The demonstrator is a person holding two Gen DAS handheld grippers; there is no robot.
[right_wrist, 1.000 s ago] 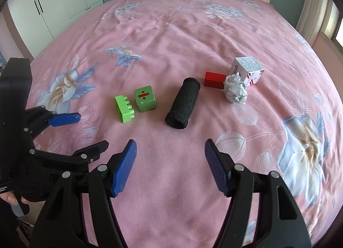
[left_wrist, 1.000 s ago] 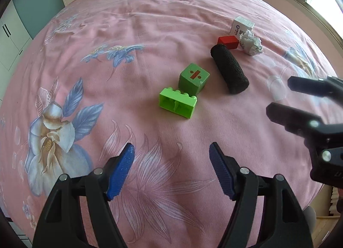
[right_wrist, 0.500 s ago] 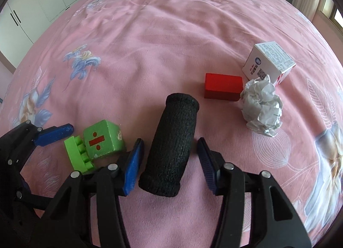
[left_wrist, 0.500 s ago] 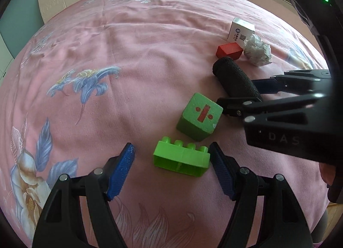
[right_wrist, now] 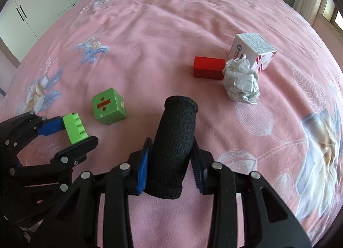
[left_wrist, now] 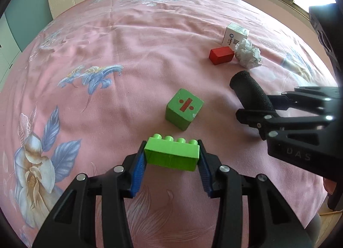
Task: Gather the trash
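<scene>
Trash-wise: crumpled paper ball (right_wrist: 241, 83) sits by the white carton (right_wrist: 253, 54), untouched. My left gripper (left_wrist: 172, 157) just clamped the green brick (left_wrist: 171, 154); right gripper (right_wrist: 169, 162) squeezes the black foam roller (right_wrist: 173, 149). Lift both straight up, keep pressure steady.

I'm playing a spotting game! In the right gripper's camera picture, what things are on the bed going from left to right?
green toy brick → green cube → black foam roll → red block → crumpled paper ball
</scene>
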